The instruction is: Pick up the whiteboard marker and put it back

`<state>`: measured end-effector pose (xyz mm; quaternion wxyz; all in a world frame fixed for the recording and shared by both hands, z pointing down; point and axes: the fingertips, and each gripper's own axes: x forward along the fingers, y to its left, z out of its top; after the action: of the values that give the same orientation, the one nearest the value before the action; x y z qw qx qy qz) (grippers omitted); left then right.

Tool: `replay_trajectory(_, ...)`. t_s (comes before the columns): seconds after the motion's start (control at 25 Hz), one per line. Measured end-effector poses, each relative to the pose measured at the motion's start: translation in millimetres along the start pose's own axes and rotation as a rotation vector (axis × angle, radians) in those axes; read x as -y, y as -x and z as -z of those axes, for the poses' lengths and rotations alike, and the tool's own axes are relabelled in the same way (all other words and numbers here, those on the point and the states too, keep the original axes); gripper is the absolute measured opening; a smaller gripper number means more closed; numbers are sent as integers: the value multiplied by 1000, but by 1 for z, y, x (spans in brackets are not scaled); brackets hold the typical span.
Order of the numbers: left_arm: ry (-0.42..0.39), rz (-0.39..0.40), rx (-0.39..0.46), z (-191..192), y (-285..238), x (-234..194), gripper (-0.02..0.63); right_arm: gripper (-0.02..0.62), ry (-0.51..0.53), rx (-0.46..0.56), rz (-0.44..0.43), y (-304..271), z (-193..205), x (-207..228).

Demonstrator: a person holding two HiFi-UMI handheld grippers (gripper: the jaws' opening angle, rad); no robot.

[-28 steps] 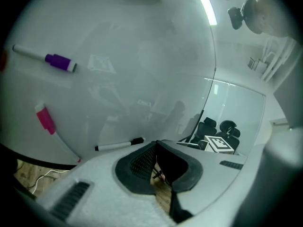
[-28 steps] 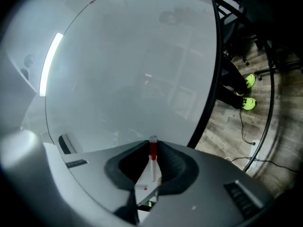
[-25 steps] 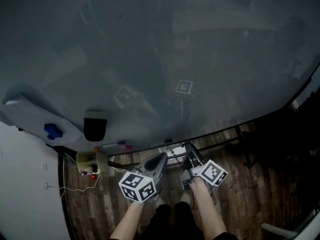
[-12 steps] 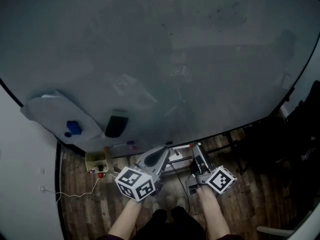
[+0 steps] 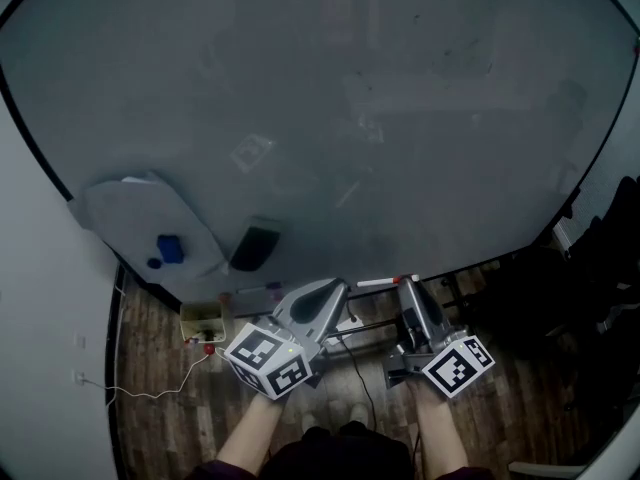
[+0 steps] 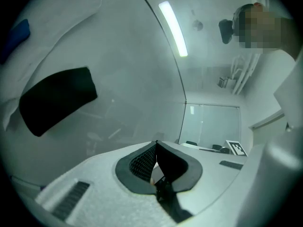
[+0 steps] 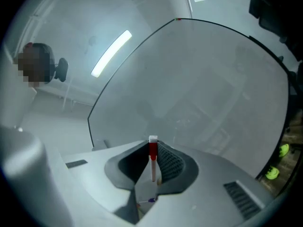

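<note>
Near us, the left gripper (image 6: 156, 149) stays out of it, jaws pressed together on nothing. The right gripper (image 7: 152, 151) pinches the marker (image 7: 152, 159), red end outward, just short of the board (image 5: 330, 118). We judge the grip narrow. A knock against the ledge (image 5: 243, 292) or board could twist the marker loose onto the floor (image 5: 160, 408).

No legible text, numbers or brands; only black-and-white square code markers on left cube (image 5: 265, 360) and right cube (image 5: 458, 366)
</note>
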<state>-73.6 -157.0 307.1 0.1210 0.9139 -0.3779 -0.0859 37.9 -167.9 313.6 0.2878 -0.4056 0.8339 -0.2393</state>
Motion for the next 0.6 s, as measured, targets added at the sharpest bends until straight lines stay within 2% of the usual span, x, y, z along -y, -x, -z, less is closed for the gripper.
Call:
replay_trajectory(0.24,-23,6,52,-26,13,0,6,44,84,18,-36,-8,-10,-29)
replay_trajectory(0.6,-65,13,55,-29,17,3,5,44,84,23,-40,-10,-8,-34)
